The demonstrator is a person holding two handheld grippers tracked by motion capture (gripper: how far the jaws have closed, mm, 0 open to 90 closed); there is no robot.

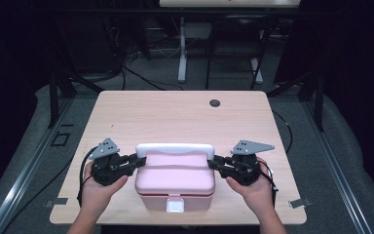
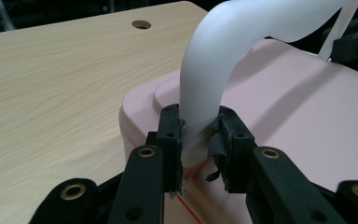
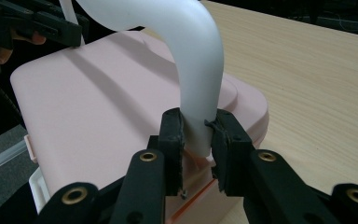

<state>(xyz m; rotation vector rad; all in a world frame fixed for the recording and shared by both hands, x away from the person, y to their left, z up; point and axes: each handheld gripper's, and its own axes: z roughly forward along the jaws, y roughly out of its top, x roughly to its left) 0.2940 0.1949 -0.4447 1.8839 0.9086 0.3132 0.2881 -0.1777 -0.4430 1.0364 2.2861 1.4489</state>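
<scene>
My left gripper (image 2: 199,140) and right gripper (image 3: 198,137) each clamp an end of the pink box's (image 1: 175,183) white handle (image 1: 174,149).

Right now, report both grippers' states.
Left gripper: shut on the white handle of the pink box.
Right gripper: shut on the white handle's other end.

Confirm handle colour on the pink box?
White handle, clearest in the left gripper view; box is pale pink.
</scene>
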